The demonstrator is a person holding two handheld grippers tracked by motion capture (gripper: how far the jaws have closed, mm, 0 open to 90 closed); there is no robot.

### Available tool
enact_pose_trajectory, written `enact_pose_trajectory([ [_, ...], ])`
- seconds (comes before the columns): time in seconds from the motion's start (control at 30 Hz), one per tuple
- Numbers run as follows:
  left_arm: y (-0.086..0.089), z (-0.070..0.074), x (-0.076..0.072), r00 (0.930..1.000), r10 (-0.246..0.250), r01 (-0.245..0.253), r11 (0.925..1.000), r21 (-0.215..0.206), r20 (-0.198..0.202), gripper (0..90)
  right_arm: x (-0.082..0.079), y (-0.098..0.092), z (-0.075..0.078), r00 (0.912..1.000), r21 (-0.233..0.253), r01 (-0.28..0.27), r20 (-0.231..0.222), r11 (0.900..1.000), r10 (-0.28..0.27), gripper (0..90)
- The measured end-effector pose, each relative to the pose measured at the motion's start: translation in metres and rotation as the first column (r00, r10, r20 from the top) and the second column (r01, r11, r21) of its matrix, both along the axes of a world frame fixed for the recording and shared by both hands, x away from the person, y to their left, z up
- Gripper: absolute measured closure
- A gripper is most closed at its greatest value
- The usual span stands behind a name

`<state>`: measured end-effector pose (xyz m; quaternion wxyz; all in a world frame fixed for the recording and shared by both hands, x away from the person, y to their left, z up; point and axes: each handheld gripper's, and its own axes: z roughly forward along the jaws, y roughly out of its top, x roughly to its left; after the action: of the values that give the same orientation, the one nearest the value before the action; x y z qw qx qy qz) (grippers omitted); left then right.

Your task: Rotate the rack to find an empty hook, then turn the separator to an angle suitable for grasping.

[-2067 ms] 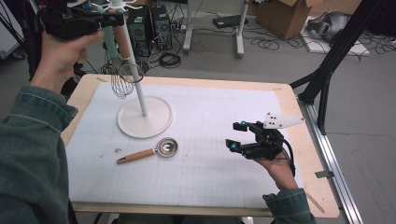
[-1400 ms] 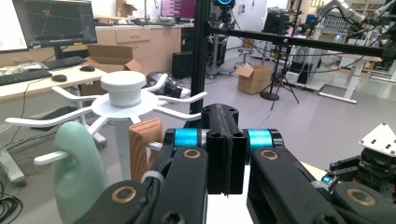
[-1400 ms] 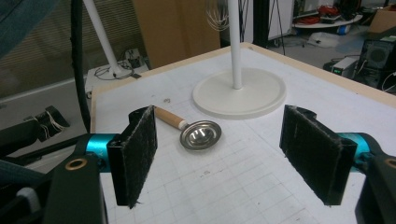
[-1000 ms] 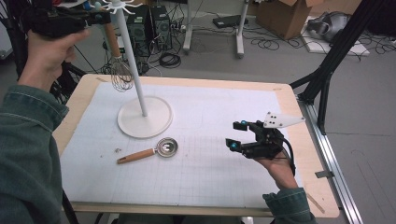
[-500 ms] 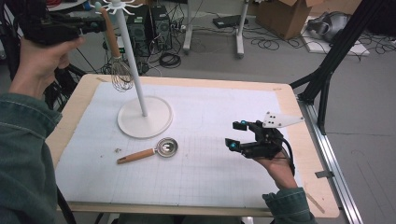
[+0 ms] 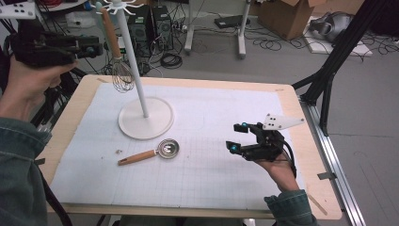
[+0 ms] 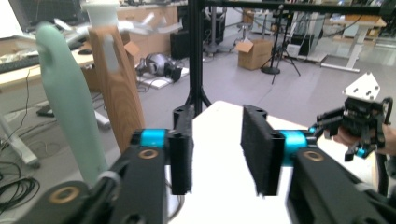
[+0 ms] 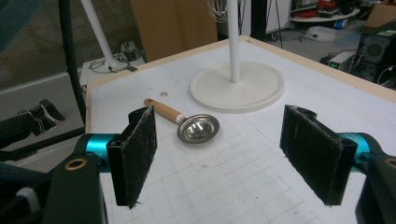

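Note:
A white hook stand [image 6: 134, 61] rises from a round base [image 6: 146, 123] at the back left of the mat. A whisk [image 6: 121, 75] with a wooden handle [image 7: 116, 84] hangs from its top, beside a mint-green handle [image 7: 70, 107]. My left gripper [image 6: 94, 47] is raised left of the stand, open and empty [image 7: 219, 121], a short gap from the whisk handle. A small metal strainer spoon with a wooden handle [image 6: 155, 151] lies flat in front of the base. My right gripper [image 6: 236, 136] hovers open over the mat's right side, facing the strainer spoon [image 8: 198, 128].
A white gridded mat [image 6: 211, 179] covers the wooden table [image 6: 310, 188]. A small crumb [image 6: 117, 151] lies near the spoon's handle end. Black frame legs [image 6: 329, 80] stand off the table's right edge, with cables and boxes on the floor behind.
My left gripper has drawn back leftward from the stand's top and come down a little. The whisk stays hanging on the stand. My right gripper has held still.

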<state>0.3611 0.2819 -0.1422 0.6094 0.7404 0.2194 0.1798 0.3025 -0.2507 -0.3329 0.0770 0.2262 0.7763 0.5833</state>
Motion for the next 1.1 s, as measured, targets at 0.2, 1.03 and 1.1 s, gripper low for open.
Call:
enact_pose_trajectory([
  [0.2,0.001,-0.022,-0.013,1.0000,0.000,0.000,0.9995,0.032,-0.002,52.9,0.001,0.005,-0.002,0.9999,-0.017,-0.007,-0.009,1.000,0.007,26.3],
  [1.03,0.013,-0.103,-0.054,0.9990,0.028,-0.025,0.9973,0.070,-0.035,34.4,0.006,0.037,-0.006,0.9993,-0.087,-0.022,-0.033,0.996,0.019,26.2],
  [1.1,0.014,-0.108,-0.056,0.9990,0.028,-0.025,0.9969,0.074,-0.034,34.3,0.006,0.040,-0.006,0.9994,-0.092,-0.024,-0.029,0.995,0.022,26.2],
])
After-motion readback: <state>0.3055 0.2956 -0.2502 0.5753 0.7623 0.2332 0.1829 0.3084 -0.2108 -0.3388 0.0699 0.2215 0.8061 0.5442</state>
